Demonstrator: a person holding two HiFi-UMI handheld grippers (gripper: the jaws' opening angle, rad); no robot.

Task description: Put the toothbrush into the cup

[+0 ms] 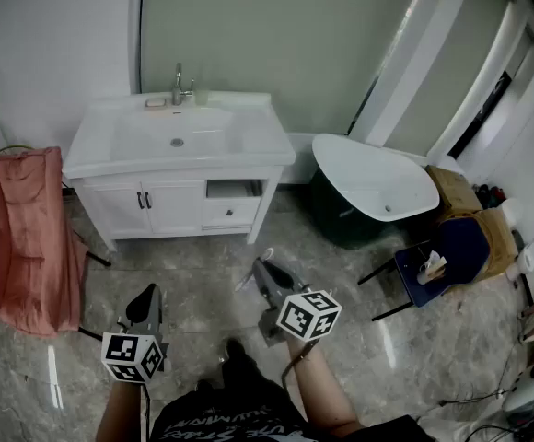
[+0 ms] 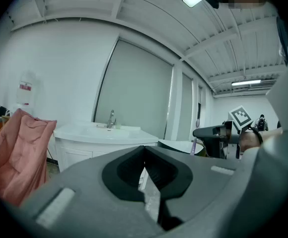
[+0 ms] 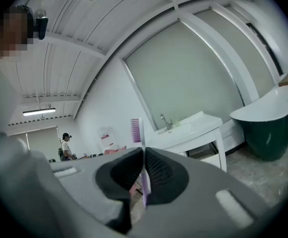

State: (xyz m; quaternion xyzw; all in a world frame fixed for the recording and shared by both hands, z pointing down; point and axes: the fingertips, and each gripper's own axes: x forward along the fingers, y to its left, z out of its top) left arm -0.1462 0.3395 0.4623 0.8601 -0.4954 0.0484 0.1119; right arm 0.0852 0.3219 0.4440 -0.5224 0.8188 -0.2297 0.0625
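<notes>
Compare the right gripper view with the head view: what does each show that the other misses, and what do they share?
Only the right gripper view: the toothbrush clamped upright in the shut jaws of the right gripper, purple bristles up, and a person standing far back. Only the head view: the left gripper, the blue chair and cardboard boxes. Both: the white vanity sink with its faucet, and the bathtub.

Glossy white washbasin with a shiny metal tap. Polished, stone-look floor. Soft matt pink cloth at left. Smooth plastic toothbrush. Matt grey plastic right gripper.
</notes>
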